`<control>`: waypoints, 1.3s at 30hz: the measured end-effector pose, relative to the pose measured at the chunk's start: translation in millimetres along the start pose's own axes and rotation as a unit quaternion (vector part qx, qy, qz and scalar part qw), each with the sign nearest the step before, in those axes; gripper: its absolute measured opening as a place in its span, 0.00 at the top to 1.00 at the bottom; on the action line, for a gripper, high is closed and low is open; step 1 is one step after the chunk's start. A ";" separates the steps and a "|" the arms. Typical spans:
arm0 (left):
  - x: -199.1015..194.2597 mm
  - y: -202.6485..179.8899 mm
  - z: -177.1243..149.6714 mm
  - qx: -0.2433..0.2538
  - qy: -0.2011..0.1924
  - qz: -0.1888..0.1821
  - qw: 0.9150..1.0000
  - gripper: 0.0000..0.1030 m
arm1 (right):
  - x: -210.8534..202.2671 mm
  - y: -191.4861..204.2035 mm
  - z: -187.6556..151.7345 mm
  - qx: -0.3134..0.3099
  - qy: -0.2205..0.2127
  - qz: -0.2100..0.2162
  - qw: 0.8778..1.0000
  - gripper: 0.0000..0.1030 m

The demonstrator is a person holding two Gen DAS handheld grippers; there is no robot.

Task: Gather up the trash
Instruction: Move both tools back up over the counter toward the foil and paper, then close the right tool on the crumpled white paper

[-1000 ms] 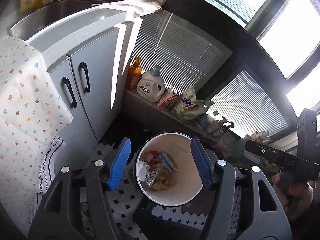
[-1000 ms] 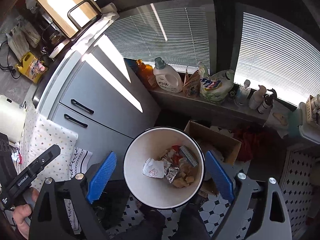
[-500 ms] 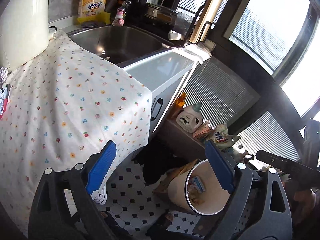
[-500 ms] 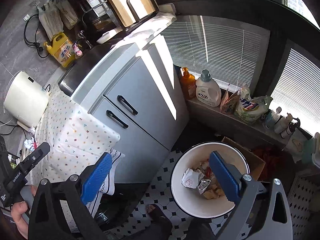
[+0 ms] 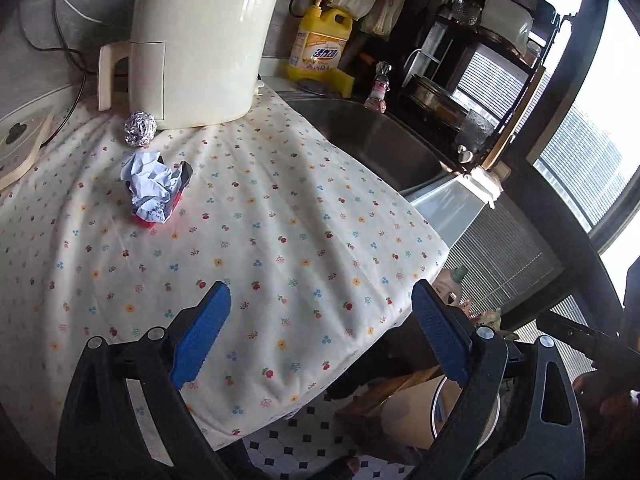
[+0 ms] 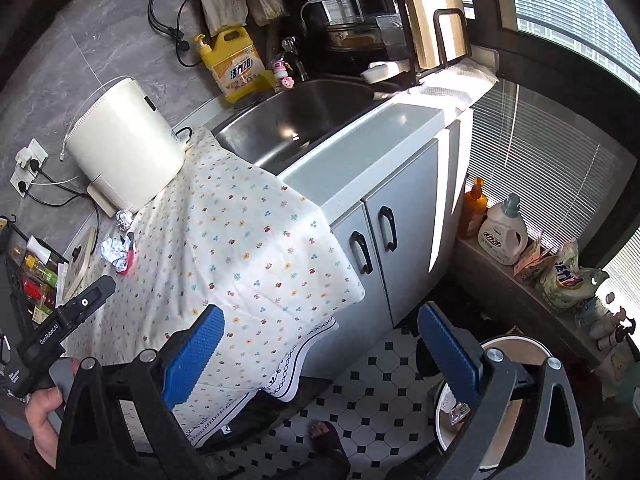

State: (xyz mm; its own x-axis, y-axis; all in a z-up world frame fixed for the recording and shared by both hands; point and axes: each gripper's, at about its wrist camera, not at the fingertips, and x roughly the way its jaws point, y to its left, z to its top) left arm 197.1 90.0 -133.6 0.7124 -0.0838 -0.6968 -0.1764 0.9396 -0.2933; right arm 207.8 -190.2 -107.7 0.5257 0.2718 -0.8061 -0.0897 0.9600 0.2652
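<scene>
Left wrist view: left gripper (image 5: 320,336) hangs over the near edge of the worktop (image 5: 452,208), which is draped in a cream cloth printed with small flowers (image 5: 260,240). Blue pads spread wide, nothing between them; the jaws have just been opening. Trash on the cloth, well beyond the fingertips: a crumpled white paper wad (image 5: 150,184) lying on a red wrapper (image 5: 160,216), and farther back a ball of silver foil (image 5: 139,128) just beside the base of a cream plastic appliance with a side handle (image 5: 192,40). Yellow dish-soap jug (image 5: 320,40) stands behind a steel sink (image 5: 380,144). White round bin (image 5: 440,412) on the floor at lower right, mostly hidden by the gripper's right finger. A hand (image 5: 604,400) on another dark tool shows at the right edge.

Right wrist view: right gripper (image 6: 320,344) held off the worktop edge, above the black-and-white tiled floor (image 6: 380,364). Jaws wide apart, empty. The paper wad (image 6: 114,250), red wrapper (image 6: 128,258) and foil ball (image 6: 124,218) lie far left on the cloth (image 6: 240,240), near the appliance (image 6: 124,148). The white bin (image 6: 512,344) sits at lower right behind the right finger, some scraps visible inside. Grey cabinet doors with black handles (image 6: 384,248) face the floor. Lower left, a hand (image 6: 44,408) grips the left tool's handle.
</scene>
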 end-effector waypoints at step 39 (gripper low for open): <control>-102.5 293.4 -6.1 -0.140 -0.078 0.147 0.976 0.09 | 193.4 341.2 19.2 -0.197 0.046 0.078 0.976 0.08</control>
State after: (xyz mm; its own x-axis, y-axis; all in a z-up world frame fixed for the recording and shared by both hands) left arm 68.2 372.2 -152.2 0.6937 0.2489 -0.6759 -0.5530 0.7853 -0.2784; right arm 295.1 188.7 -163.0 0.4027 0.4042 -0.8213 -0.4911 0.8525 0.1787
